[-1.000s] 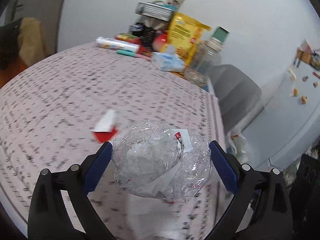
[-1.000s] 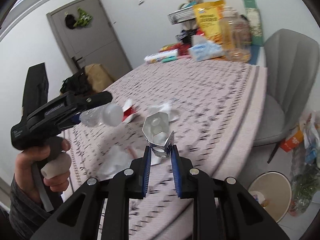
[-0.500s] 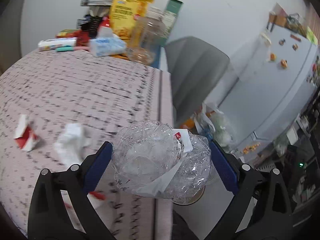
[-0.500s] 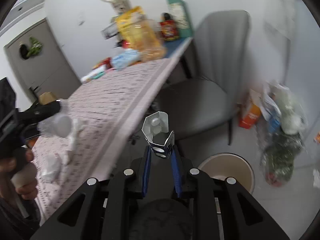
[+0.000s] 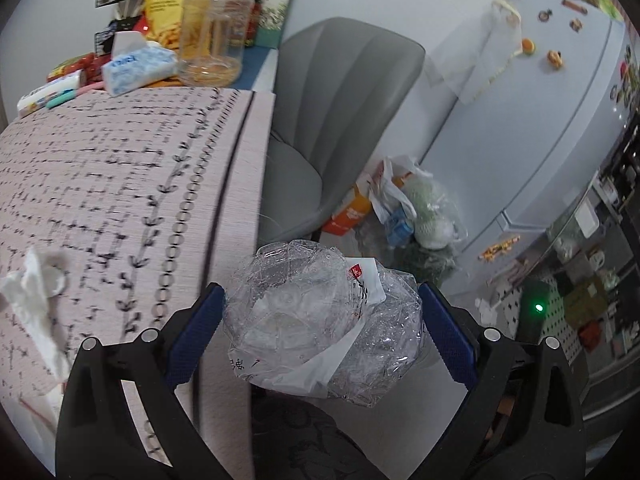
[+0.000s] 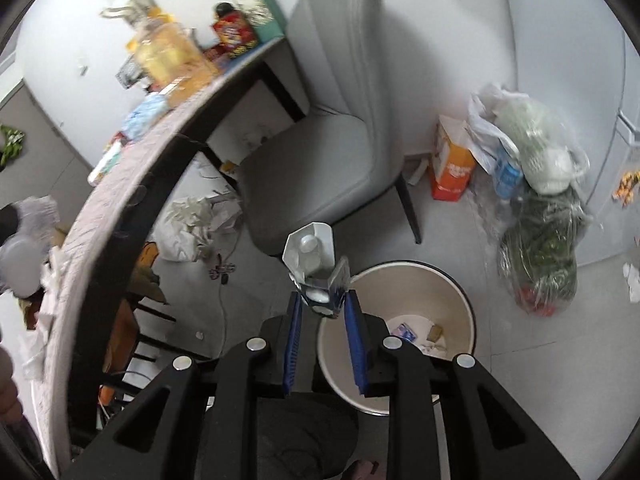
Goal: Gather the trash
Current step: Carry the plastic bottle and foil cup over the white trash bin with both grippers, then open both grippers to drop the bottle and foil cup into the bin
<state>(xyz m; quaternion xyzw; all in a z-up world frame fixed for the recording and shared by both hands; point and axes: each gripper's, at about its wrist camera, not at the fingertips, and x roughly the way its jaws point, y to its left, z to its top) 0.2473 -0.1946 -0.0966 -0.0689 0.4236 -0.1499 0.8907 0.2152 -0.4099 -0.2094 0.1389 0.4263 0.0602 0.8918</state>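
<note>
My left gripper (image 5: 320, 292) is shut on a crumpled clear plastic bottle (image 5: 320, 328) with a white label. It hangs just past the edge of the patterned tablecloth (image 5: 100, 160). My right gripper (image 6: 324, 296) points down over the left rim of a beige trash bin (image 6: 424, 288) on the floor. Its jaws are opening, with a small opened carton (image 6: 310, 252), silver inside, still upright between the blue pads. A few scraps (image 6: 404, 332) lie in the bin. A crumpled white tissue (image 5: 32, 300) lies on the cloth at the left.
A grey chair (image 6: 320, 140) stands at the table beside the bin. Plastic bags (image 6: 536, 200) and an orange box (image 6: 452, 168) sit on the floor by the fridge (image 5: 540, 120). A jug (image 5: 212, 28), a tissue pack and snack boxes crowd the table's far end.
Both grippers have swung right, off the table and downward. The bin has come into the right wrist view under the carton. The left gripper still holds the bottle.
</note>
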